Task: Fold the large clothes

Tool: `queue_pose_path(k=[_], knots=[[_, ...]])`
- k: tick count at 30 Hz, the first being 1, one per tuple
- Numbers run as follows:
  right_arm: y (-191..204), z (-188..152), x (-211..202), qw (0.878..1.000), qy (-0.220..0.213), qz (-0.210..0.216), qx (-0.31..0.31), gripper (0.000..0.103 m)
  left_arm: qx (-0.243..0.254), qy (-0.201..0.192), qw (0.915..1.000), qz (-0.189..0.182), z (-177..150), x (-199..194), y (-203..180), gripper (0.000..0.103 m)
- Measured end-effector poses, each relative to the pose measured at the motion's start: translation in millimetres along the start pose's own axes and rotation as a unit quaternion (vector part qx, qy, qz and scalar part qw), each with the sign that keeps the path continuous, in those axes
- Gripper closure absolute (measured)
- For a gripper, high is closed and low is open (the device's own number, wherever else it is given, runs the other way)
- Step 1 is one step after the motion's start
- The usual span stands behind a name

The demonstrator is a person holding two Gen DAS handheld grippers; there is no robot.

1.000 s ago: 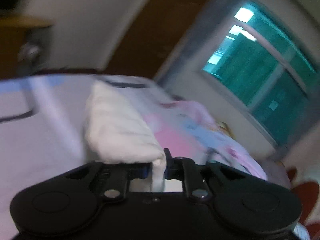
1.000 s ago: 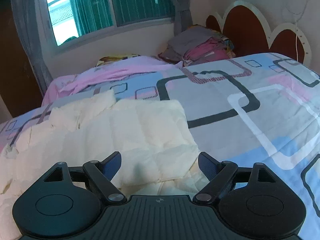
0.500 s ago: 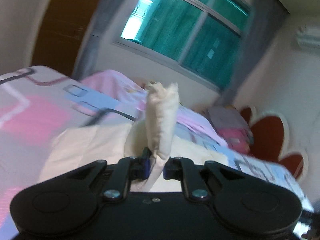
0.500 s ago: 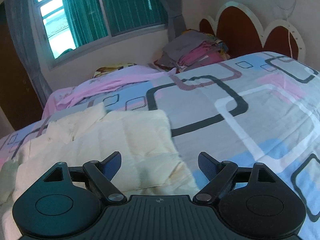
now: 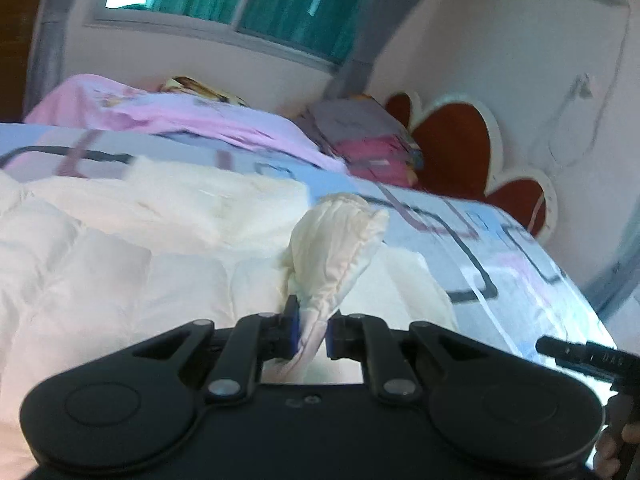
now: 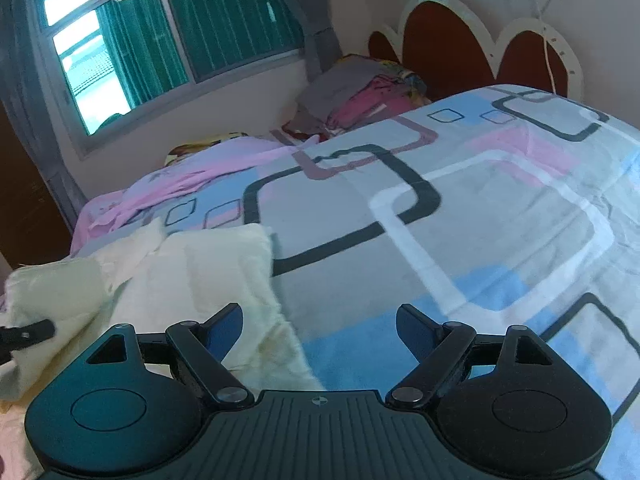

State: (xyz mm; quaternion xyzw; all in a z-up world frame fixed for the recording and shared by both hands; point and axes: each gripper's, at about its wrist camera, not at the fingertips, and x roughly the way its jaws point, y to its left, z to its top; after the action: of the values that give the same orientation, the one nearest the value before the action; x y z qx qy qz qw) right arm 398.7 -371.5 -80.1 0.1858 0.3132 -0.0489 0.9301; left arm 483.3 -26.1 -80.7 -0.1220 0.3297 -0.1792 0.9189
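one soft, light cream quilt [image 5: 120,280] lay bunched; our left gripper [image 5: 308,332] pinched its corner, right gripper [image 6: 320,328] gaped empty; we judged hems safest.

No legible text, brand name or number can be made out in either view. In the left wrist view, a black device [image 5: 588,356] at the right edge carries a few small pale characters, too blurred to read. In the right wrist view, the right gripper body [image 6: 319,401] bears a small round crosshair mark at the centre of its ribbed housing, a symbol and not lettering. The bedsheet [image 6: 480,216] shows only printed rounded rectangles, without words.
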Motion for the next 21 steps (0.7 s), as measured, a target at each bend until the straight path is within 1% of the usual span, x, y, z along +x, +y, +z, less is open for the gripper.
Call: queue_pose_path(k=[4,8,10,11,12,13,14,15,17,19,20,21], knots=[[-17.4,4.3,-4.5,1.0,-0.003,-0.009,0.007,0.019,0.014,0.015,0.9997,-0.013,-3.9,19.2,-26.2,0.092],[-30.0,7.9,-8.7,1.0,-0.002,-0.016,0.013,0.019,0.027,0.035,0.9989,-0.013,-8.0,37.3,-49.2,0.092],[-33.8,9.3,-9.4,1.0,0.0,-0.017,0.015,0.019,0.031,0.053,0.9981,-0.011,-10.8,47.9,-58.5,0.076],[-34.8,10.2,-9.6,1.0,0.001,-0.017,0.015,0.019,0.035,0.057,0.9977,-0.01,-13.4,50.5,-61.3,0.062],[-35.0,11.6,-8.8,1.0,0.001,-0.016,0.015,0.019,0.04,0.058,0.9974,-0.013,-15.1,50.8,-64.6,0.044],[-34.3,12.9,-8.3,1.0,0.003,-0.015,0.015,0.019,0.046,0.054,0.9973,-0.019,-17.3,47.6,-67.6,0.036],[-32.7,14.1,-7.9,1.0,0.004,-0.01,0.016,0.019,0.049,0.046,0.9974,-0.026,-18.5,40.9,-69.5,0.024],[-30.4,15.6,-6.6,1.0,0.005,-0.002,0.018,0.019,0.051,0.038,0.9974,-0.031,-18.7,34.6,-70.2,0.021],[-24.0,17.8,-4.1,1.0,0.007,0.018,0.022,0.019,0.051,0.018,0.9979,-0.036,-18.6,14.6,-66.0,0.021],[-13.6,19.5,0.2,0.999,0.012,0.045,0.025,0.019,0.036,-0.002,0.9989,-0.03,-16.9,-9.0,-51.4,0.029],[-6.2,19.6,4.3,0.998,0.016,0.06,0.026,0.019,0.026,-0.012,0.9994,-0.022,-15.9,-21.4,-40.1,0.035],[1.2,19.4,8.4,0.997,0.021,0.073,0.024,0.019,0.016,-0.023,0.9996,-0.006,-15.5,-33.9,-25.8,0.04]])
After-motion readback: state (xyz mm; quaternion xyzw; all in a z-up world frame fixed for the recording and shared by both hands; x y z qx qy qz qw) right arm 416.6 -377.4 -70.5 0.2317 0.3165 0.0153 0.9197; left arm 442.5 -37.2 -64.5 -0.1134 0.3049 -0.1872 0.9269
